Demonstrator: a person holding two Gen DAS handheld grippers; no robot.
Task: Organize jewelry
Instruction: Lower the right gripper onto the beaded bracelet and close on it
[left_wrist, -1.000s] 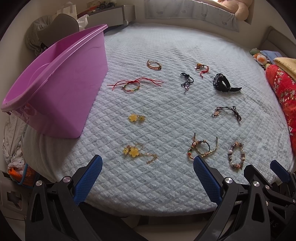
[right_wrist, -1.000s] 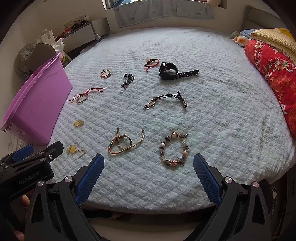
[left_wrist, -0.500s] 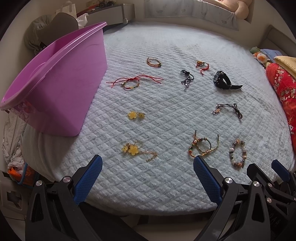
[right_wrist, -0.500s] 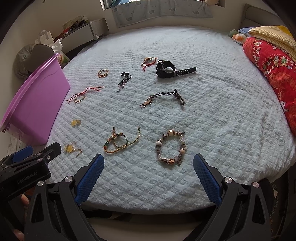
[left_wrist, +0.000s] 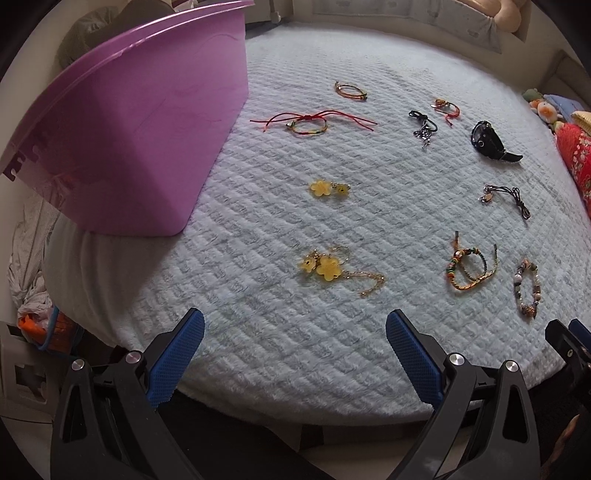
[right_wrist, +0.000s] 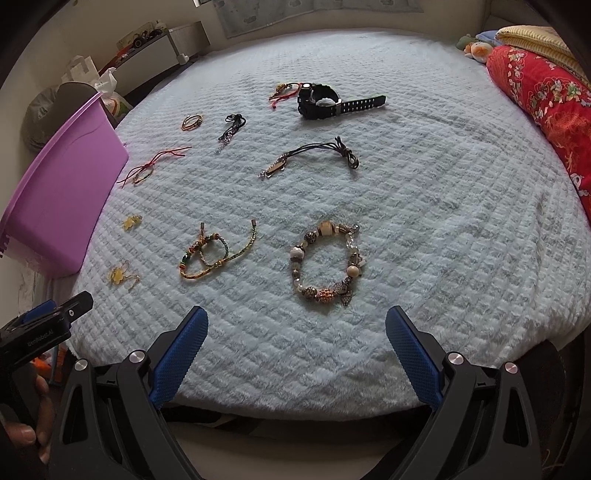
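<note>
1. left gripper (left_wrist: 295, 332): jaws spread wide, nothing held, low at the near edge of the bed (left_wrist: 258, 354).
2. right gripper (right_wrist: 295, 328): same, wide apart and empty, at the near edge.
3. just ahead of the left gripper: yellow flower chain (left_wrist: 328, 269), centred between the fingers. likely first pick.
4. just ahead of the right gripper: bead bracelet (right_wrist: 327, 264), lying flat in an open ring; woven bracelet (right_wrist: 216, 254) to its left.
5. mid bed: flower charm (left_wrist: 327, 188), cord pendant (right_wrist: 306, 158).
6. far: red string bracelet (left_wrist: 310, 122), small bangle (left_wrist: 351, 90), black cord (left_wrist: 423, 123), red knot bracelet (left_wrist: 445, 107), watch (right_wrist: 327, 100).
7. purple tub (left_wrist: 147, 133) on the bed's left edge, beside the red string; presumably where the pieces go.
8. doing it well: come down over a bulky part, flower or bead, not the thin chain; pinch shallow so the plush cover is not caught; lift slowly so tails do not snag.
9. hard to tell: tub inside hidden; left view clips the right gripper; clasps too small to read.
</note>
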